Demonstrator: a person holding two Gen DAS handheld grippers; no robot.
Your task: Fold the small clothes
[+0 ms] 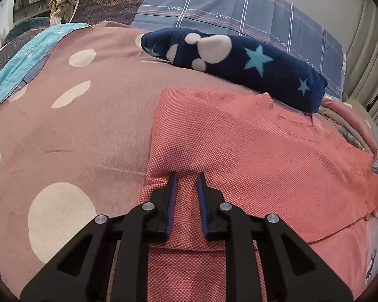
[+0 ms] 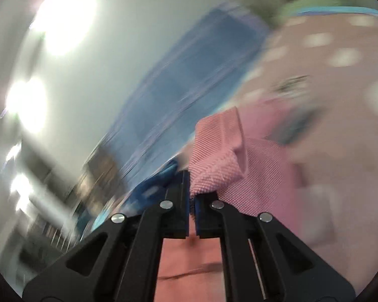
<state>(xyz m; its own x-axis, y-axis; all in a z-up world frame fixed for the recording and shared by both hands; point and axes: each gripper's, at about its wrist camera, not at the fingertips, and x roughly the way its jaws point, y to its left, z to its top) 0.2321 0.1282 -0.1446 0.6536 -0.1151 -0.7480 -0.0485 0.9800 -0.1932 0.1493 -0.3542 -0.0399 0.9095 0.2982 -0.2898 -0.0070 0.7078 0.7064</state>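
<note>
L gripper point(image 1: 186, 176) is pinning the coral shirt point(image 1: 252, 151) on the spotted bedspread point(image 1: 75, 125), jaws narrow w/ a fabric ridge between. R gripper point(image 2: 192, 188) is clamping a shirt corner, lifted. Judging: mid-fold; next needs carrying that corner across, then releasing. Navy star cushion point(image 1: 239, 60) is lying beyond.
</note>
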